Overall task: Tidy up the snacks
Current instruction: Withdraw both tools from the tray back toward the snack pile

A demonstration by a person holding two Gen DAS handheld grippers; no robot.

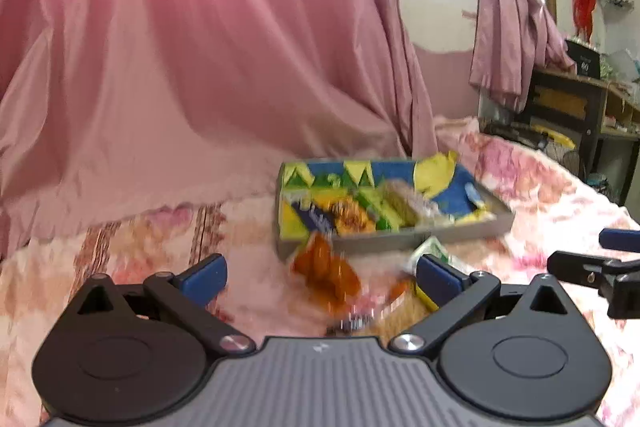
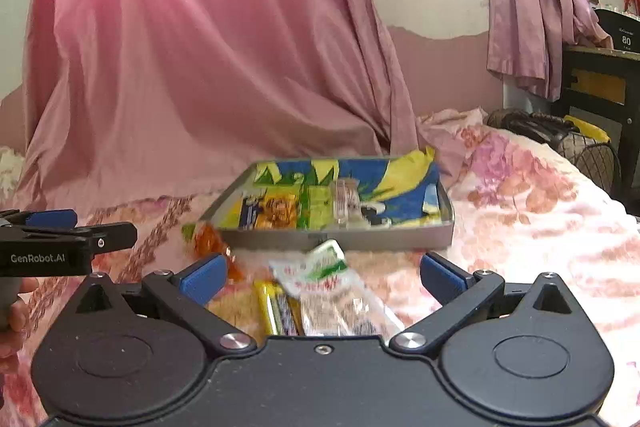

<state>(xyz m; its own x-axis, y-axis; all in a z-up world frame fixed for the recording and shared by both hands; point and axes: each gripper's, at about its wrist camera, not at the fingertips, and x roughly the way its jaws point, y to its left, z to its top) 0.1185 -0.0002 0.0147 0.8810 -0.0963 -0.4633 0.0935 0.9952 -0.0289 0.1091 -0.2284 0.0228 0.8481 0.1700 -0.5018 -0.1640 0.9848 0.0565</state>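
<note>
A grey tray (image 1: 384, 237) with a blue and yellow lining sits on the floral bedspread and holds several snack packets; it also shows in the right wrist view (image 2: 340, 239). My left gripper (image 1: 320, 277) is open over an orange snack packet (image 1: 326, 269) lying in front of the tray. My right gripper (image 2: 324, 277) is open over a clear and white packet with a green top (image 2: 332, 291) and a yellow bar (image 2: 276, 307). The orange packet (image 2: 208, 241) lies to their left. Both grippers hold nothing.
A pink curtain (image 1: 180, 47) hangs behind the tray. A dark shelf unit (image 1: 576, 107) stands at the right, beyond the bed edge. A wire basket (image 2: 592, 155) sits beside the bed. The left gripper (image 2: 64, 239) shows at the left of the right wrist view.
</note>
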